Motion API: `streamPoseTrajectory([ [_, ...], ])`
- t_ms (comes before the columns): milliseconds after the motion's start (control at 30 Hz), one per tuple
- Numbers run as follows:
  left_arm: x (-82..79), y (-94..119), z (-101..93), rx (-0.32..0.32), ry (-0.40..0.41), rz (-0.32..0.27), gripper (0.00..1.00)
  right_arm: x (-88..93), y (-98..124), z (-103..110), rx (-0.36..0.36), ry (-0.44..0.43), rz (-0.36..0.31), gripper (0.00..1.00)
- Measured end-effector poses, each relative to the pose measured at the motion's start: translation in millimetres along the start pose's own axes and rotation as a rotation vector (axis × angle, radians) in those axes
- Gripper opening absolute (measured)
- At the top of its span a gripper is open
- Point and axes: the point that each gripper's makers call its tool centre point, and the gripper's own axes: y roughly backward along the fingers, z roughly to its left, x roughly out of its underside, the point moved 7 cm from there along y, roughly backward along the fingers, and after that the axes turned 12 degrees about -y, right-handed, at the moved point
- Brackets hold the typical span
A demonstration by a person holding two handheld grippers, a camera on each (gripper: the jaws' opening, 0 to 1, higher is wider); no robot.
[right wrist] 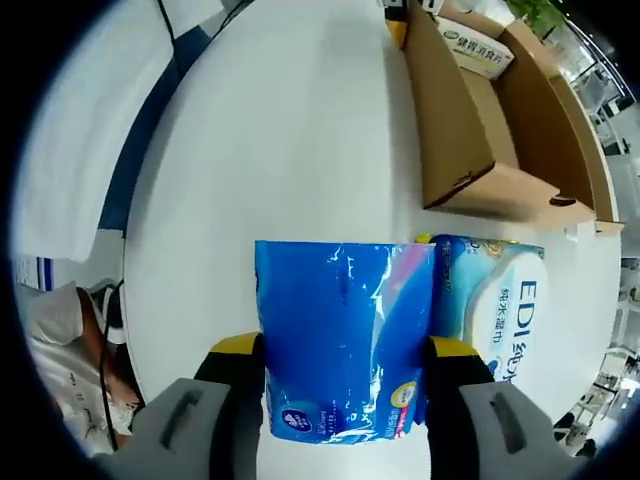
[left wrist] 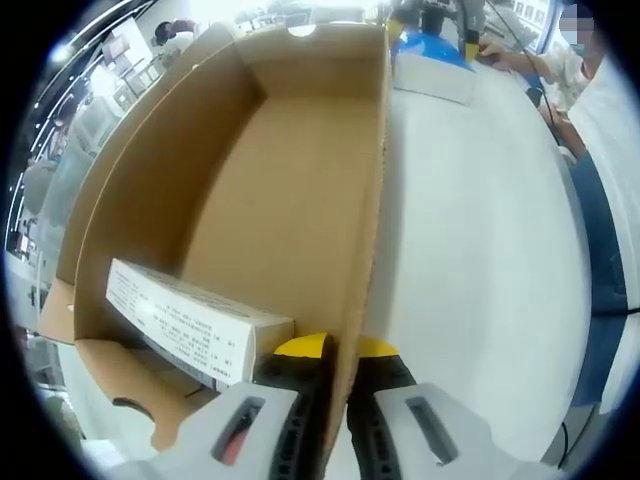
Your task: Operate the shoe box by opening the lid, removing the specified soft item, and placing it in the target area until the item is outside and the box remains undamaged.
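Note:
In the left gripper view the open brown cardboard shoe box point(left wrist: 280, 200) lies on the white table, holding a white printed carton point(left wrist: 190, 325) near its close end. My left gripper point(left wrist: 340, 350) is shut on the box's right side wall, one yellow-tipped jaw inside and one outside. In the right gripper view my right gripper point(right wrist: 345, 355) is shut on a soft blue plastic pack point(right wrist: 340, 340) over the table. A second blue-and-white pack point(right wrist: 495, 310) lies just to its right. The box point(right wrist: 450, 110) and the carton point(right wrist: 475, 45) lie beyond, toward the top right.
The white table point(right wrist: 280, 130) stretches wide around the box. A flat white box with a blue item on it point(left wrist: 435, 75) sits at the far end. A person in a white top point(left wrist: 605, 120) stands along the table's edge, also seen low left point(right wrist: 60, 320).

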Motion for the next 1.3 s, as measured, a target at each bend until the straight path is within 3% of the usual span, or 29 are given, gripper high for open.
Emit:
streamPoseTrajectory([
  [300,-1.0,1,0.5,0.001,-0.001,0.0,0.04,-3.6,13,1,0.01,-0.024,-0.046,0.63],
  [433,-0.8,1,0.7,0.001,-0.002,0.0,0.04,-10.5,34,3,0.022,-0.12,-0.122,0.63],
  [467,-1.6,3,-0.1,0.001,-0.003,0.0,0.04,-15.0,43,1,0.039,-0.213,-0.161,0.63],
  [500,-1.8,3,-0.2,0.001,-0.004,0.0,0.04,-18.8,49,0,0.05,-0.254,-0.19,0.63],
  [633,-1.5,2,0.1,0.005,-0.006,0.0,0.04,-41.5,79,-9,0.113,-0.349,-0.324,0.63],
  [767,-1.1,2,1.4,0.008,-0.014,-0.003,0.04,-61.6,92,-20,0.159,-0.413,-0.387,0.62],
  [867,-0.9,2,1.4,0.007,-0.028,-0.003,0.04,-80.7,102,-28,0.191,-0.384,-0.419,0.62],
  [933,-1.1,1,1.8,0.011,-0.026,-0.003,0.04,-96.1,108,-31,0.201,-0.314,-0.421,0.62],
  [1300,-4.7,5,0.5,-0.005,-0.106,-0.021,0.04,-169.3,125,-45,0.219,-0.137,-0.293,0.62],
])
